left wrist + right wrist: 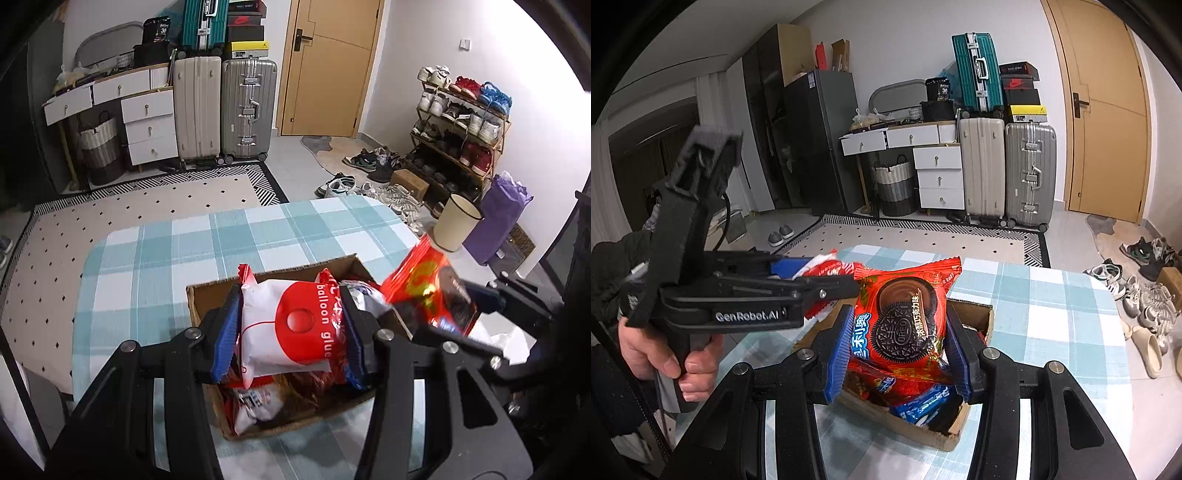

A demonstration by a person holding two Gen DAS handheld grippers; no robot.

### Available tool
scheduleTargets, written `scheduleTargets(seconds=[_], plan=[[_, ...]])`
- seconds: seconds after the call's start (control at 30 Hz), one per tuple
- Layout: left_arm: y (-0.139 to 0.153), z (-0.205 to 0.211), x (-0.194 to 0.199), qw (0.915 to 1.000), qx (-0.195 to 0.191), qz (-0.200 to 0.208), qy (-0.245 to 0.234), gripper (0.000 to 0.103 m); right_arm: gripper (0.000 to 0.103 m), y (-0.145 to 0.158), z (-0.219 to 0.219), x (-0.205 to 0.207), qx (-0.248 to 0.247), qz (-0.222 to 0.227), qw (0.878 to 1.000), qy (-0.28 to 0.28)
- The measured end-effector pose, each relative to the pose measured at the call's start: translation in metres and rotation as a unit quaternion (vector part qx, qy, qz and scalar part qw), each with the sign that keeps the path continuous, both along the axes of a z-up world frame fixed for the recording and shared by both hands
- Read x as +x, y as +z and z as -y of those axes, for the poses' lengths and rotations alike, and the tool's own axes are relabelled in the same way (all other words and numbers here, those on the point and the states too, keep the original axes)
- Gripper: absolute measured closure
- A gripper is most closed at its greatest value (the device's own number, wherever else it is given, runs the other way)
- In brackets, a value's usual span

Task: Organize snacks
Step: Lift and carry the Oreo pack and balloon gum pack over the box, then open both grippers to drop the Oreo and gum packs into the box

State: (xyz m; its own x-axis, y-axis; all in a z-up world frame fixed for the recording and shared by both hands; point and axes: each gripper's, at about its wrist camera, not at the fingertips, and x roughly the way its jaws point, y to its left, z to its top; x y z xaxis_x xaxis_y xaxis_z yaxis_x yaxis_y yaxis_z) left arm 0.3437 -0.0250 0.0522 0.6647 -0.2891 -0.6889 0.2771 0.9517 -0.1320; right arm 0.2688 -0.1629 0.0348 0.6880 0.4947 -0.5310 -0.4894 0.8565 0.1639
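While both packets hang over the cardboard box (207, 295) at lower centre of the checked bench (155, 251), the left tongs (291, 328) clamp a white-and-red snack bag (288, 325) btwn blue pads. Right tongs (899, 328) pinch a red cookie pack (905, 317), seen at right edge in the left view. More packets lie inside the box. A hand (665, 354) grips the left tool's handle, lower left of right view.

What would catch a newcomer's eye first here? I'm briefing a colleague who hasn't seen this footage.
Two bright snack packs held over a cardboard box on the checked table: the left hand-held gripper clamps a white and red pack, the right hand-held gripper a red Oreo pack. More packs lie in the box.
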Motion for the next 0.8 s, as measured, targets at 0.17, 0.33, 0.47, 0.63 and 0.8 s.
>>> scheduleTargets(seconds=[0.17, 0.33, 0.47, 0.63, 0.8], plan=[[-0.016, -0.002, 0.02, 0.9998, -0.009, -0.015, -0.005, 0.057, 0.056, -0.017, -0.002, 0.017, -0.002, -0.013, 1.0, 0.003], [-0.038, -0.004, 0.041, 0.9989, -0.023, -0.038, -0.012, 0.057, 0.056, -0.03, -0.004, 0.028, -0.007, -0.019, 1.0, 0.008], [-0.049, -0.003, 0.053, 0.9982, -0.032, -0.049, -0.014, 0.055, 0.056, -0.041, -0.005, 0.034, -0.009, -0.027, 1.0, 0.007], [-0.054, 0.0, 0.056, 0.9985, -0.023, -0.046, -0.02, 0.043, 0.05, -0.049, -0.004, 0.039, -0.021, -0.02, 1.0, 0.002], [-0.049, -0.005, 0.048, 0.9991, -0.019, -0.036, -0.011, 0.039, 0.043, -0.046, -0.002, 0.028, -0.019, -0.002, 1.0, 0.002]])
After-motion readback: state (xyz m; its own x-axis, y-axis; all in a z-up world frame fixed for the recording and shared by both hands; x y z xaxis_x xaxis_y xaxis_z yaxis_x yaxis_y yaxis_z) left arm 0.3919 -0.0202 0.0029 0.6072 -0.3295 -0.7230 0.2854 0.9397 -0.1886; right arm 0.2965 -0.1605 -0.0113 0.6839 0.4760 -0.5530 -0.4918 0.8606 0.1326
